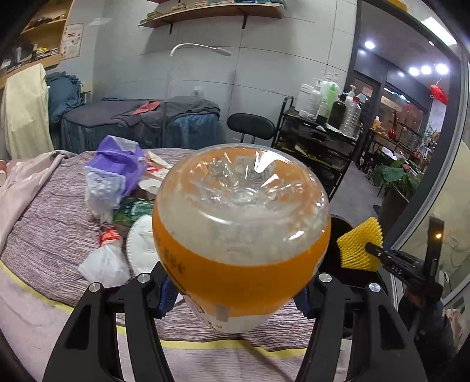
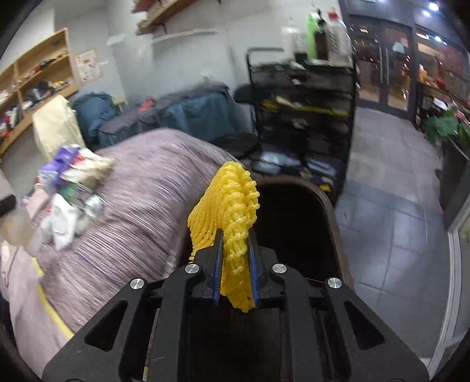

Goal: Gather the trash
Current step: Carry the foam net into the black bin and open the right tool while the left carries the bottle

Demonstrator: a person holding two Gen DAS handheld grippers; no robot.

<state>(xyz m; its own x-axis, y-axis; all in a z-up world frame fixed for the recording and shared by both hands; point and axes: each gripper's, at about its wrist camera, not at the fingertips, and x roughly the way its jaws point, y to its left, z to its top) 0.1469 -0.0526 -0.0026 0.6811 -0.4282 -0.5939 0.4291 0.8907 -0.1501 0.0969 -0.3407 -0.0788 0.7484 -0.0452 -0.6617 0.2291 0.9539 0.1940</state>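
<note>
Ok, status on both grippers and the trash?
Left gripper shut on orange-label bottle. Right gripper shut on yellow foam net, dark bin just ahead. Path clear.

**Cluttered room beside a glass shopfront**

Grey panelled wall (image 1: 205, 67) carries wooden shelves (image 1: 211, 11). A black metal rack (image 1: 317, 141) holds bottles. Grey tiled floor (image 2: 390, 229) meets glass doors (image 2: 382, 67), ceiling spotlights beyond. Covered furniture, possibly beds (image 1: 141, 123), lines the wall.

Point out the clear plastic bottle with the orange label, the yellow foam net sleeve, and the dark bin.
Clear plastic bottle with orange label (image 1: 241, 235): left wrist view, on the orange label.
Yellow foam net sleeve (image 2: 232, 202): right wrist view, on its upper mesh.
Dark bin (image 2: 337, 223): right wrist view, on its right rim.
</note>
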